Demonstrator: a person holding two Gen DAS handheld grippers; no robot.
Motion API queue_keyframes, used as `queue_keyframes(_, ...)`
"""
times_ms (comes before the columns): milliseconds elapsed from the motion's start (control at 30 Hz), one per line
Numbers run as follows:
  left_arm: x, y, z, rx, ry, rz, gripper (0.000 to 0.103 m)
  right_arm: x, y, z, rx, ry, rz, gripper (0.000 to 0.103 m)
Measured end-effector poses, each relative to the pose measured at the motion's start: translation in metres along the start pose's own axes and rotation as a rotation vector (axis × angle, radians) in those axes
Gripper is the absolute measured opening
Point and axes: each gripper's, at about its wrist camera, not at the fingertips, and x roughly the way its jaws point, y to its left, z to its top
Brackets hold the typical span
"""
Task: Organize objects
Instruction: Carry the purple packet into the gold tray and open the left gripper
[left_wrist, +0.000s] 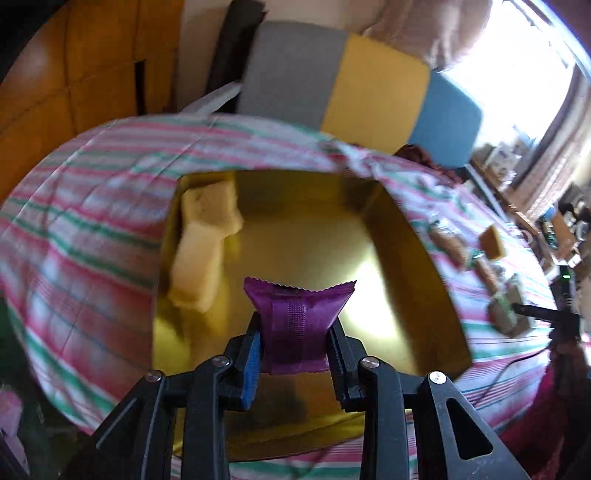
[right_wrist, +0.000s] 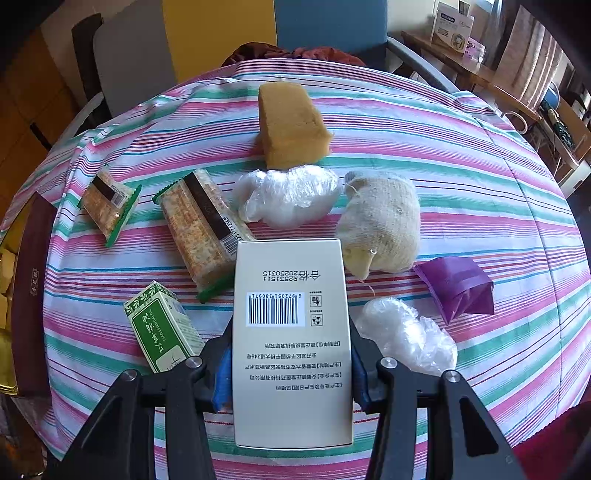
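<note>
My left gripper (left_wrist: 293, 332) is shut on a purple packet (left_wrist: 297, 325) and holds it above a gold-lined open box (left_wrist: 417, 258). Two pale yellow sponges (left_wrist: 203, 243) lie at the box's left side. My right gripper (right_wrist: 291, 354) is shut on a cream carton with a barcode (right_wrist: 291, 339), held over the striped tablecloth (right_wrist: 461, 155). On the cloth in the right wrist view lie a second purple packet (right_wrist: 456, 286), a brown sponge (right_wrist: 291, 123), two cracker packs (right_wrist: 199, 229), a green box (right_wrist: 164, 326), two clear plastic wads (right_wrist: 291, 199) and a knitted cloth bundle (right_wrist: 380, 221).
The box's dark rim (right_wrist: 33, 295) shows at the left edge of the right wrist view. A chair with grey, yellow and blue panels (left_wrist: 369, 85) stands behind the table. Shelves with clutter (right_wrist: 517, 74) are at the far right.
</note>
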Motion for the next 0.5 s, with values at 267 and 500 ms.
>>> queue_keyframes(267,0.027,0.02,-0.006,0.021,0.104,0.139,0.032,0.001,-0.001,0.001,0.006,-0.001,-0.002,0.05)
queue_keyframes(500,0.048,0.028,0.003,0.043,0.153,0.2,0.033,-0.001,-0.002,0.0,0.012,-0.007,-0.005,0.05)
